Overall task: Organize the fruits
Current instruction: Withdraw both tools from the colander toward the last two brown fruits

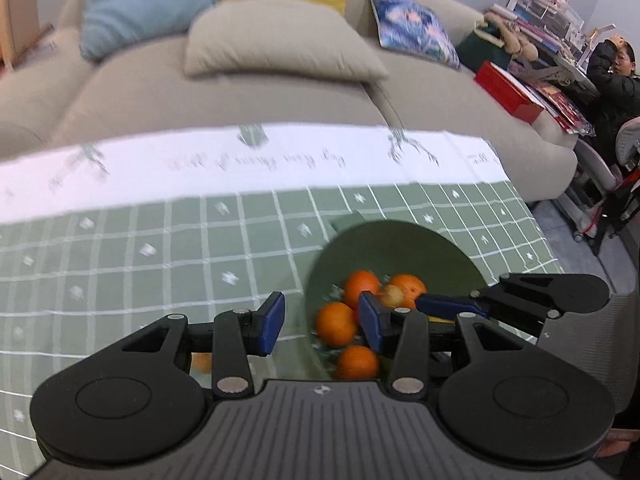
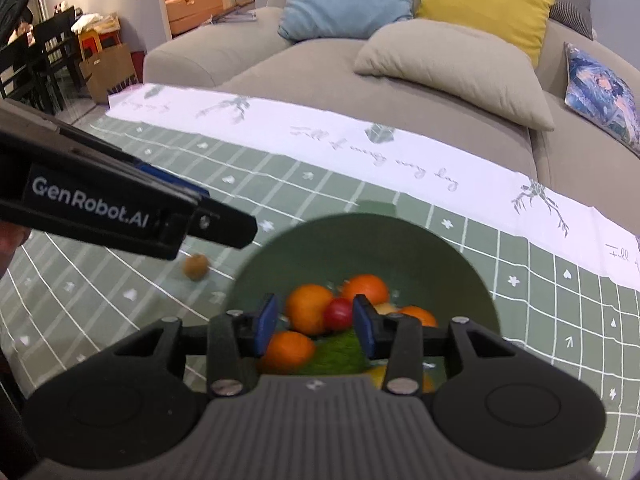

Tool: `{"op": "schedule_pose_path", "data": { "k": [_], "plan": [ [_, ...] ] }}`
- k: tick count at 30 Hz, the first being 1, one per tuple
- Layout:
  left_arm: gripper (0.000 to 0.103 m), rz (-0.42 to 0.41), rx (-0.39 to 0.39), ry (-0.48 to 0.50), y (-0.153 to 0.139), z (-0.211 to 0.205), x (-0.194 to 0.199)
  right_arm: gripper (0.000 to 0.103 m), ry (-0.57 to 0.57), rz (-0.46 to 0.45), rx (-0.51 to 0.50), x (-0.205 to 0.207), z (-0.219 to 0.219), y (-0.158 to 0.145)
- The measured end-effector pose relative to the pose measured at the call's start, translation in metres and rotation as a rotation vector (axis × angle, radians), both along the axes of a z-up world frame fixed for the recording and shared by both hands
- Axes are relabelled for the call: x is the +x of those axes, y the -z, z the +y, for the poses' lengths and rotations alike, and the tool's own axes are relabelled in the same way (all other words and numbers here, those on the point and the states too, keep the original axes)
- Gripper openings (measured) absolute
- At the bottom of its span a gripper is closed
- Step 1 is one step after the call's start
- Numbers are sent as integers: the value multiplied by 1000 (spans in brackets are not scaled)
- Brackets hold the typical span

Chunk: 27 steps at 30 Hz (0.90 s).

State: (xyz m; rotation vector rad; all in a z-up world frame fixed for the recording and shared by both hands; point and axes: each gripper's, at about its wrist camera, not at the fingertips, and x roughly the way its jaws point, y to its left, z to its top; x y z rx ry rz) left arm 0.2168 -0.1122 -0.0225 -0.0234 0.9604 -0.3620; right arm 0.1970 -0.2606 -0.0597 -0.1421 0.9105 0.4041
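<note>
Left gripper (image 1: pixel 322 322) jaws released, nothing between the blue pads — it hangs over the left rim of the green bowl (image 1: pixel 400 248), above the checked tablecloth (image 1: pixel 160 248) on the surface.

Right gripper (image 2: pixel 314 322) jaws also spread wide and gripping nothing, poised directly over the bowl (image 2: pixel 360 240). In the left wrist view the right gripper (image 1: pixel 452 304) comes in from the right across the bowl, its blue finger just beside a small tan fruit (image 1: pixel 391 295) lying among the oranges; contact between them can't be told.

Fruit in the bowl:
- four oranges (image 1: pixel 336 324) visible from the left wrist view
- from the right wrist view, oranges (image 2: pixel 308 306) plus a small red fruit (image 2: pixel 339 312) in the middle, touching the oranges around it
- something green and fuzzy (image 2: pixel 340 354) at the near side of the bowl, blurred, can't identify
- a yellow patch (image 2: pixel 378 374) beside it, mostly hidden behind the gripper

One stray — a small brown fruit (image 2: pixel 196 267) sits on the tablecloth (image 2: pixel 120 300) to the left of the bowl, well apart from the rest and under the left gripper's body (image 2: pixel 120 204).

Beige sofa (image 1: pixel 240 92) with cushions sits behind the surface.
</note>
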Motion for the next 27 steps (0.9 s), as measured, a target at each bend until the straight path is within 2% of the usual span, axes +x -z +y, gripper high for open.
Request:
{"op": "schedule_pose_path", "data": {
  "k": [6, 11, 16, 19, 27],
  "plan": [
    [50, -121, 64, -23, -19, 28, -26, 40, 23, -56, 37, -28, 30, -18],
    [50, -164, 94, -53, -23, 54, -49, 40, 62, -77, 81, -48, 51, -25],
    [51, -162, 120, -82, -16, 76, -65, 41, 101, -77, 114, -65, 70, -26],
    [51, -148, 111, -109, -11, 91, -74, 49, 115, -80, 125, -73, 78, -24],
    [51, -129, 115, -152, 7, 118, -88, 49, 124, -68, 114, -82, 97, -12]
  ]
}}
